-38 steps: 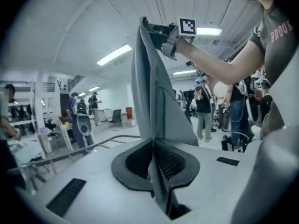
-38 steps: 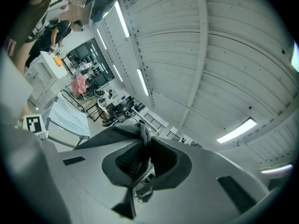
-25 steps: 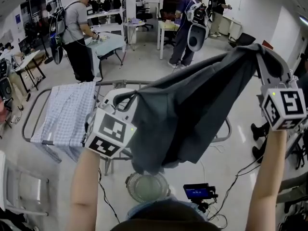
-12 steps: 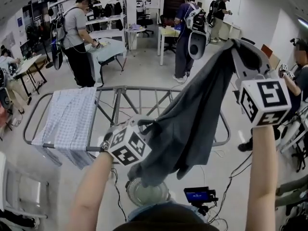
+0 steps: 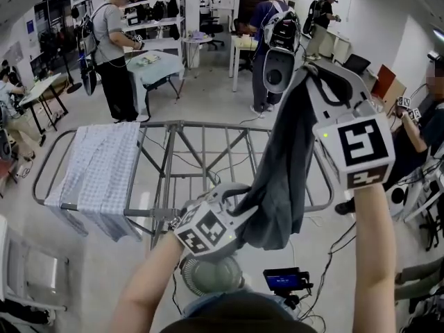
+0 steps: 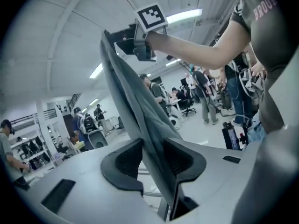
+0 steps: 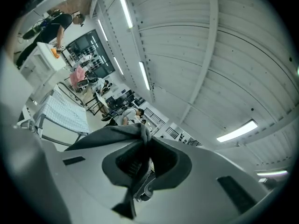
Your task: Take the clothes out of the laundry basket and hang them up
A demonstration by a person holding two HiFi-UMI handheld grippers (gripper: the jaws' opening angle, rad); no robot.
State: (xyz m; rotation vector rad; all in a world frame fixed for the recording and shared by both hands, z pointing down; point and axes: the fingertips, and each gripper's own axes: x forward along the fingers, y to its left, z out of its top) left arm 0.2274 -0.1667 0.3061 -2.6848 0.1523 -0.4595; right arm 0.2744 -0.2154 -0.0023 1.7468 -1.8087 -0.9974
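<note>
Garment (image 5: 281, 175), spread wide a second ago, now hangs in a narrow fold over the rack (image 5: 201, 127). The left tool (image 5: 243, 198) has sunk and its jaws have just been opening, released, with cloth still between them. The right tool (image 5: 310, 75) stays clenched on the top edge. Probably a regrip before draping.

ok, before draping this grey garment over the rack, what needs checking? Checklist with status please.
1. Hold of right gripper on grey garment: ok, shut on it.
2. Hold of left gripper: not ok; jaws have just been opening, garment runs between them unclamped.
3. Bare rails on drying rack beside checked shirt: ok.
4. Garment spread flat: not ok, hangs bunched.
5. Hem clear of the near rail: cannot tell.
</note>
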